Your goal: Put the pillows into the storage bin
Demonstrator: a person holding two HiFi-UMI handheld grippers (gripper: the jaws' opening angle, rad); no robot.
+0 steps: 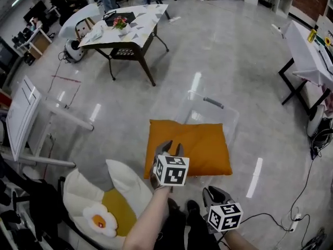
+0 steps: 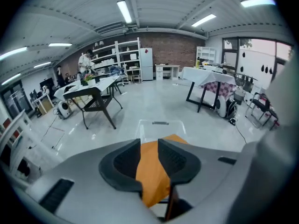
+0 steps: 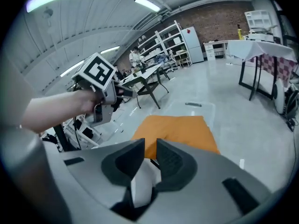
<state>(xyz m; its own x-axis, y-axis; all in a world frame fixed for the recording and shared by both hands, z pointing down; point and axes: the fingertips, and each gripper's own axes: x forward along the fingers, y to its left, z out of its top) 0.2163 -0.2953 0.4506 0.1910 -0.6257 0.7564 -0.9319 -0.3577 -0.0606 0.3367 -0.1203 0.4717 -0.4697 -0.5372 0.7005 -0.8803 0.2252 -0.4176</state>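
Now left gripper (image 1: 171, 148), w/ jaws apart & unclenched, sits at near edge of orange pillow (image 1: 203, 142).

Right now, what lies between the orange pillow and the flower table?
In the head view: the clear storage bin's far end, then bare floor up to the table.

— What colour is the pillow (image 1: 190, 147)?
— Plain orange. The storage bin (image 1: 231, 117) is clear, with a grey handle (image 1: 213, 102).
— And the other pillow (image 1: 112, 204)?
— Cream, with a yellow centre and a white daisy with an orange middle. The floor (image 1: 218, 51) is glossy grey, and the marker cubes (image 1: 171, 171) show black-and-white squares.
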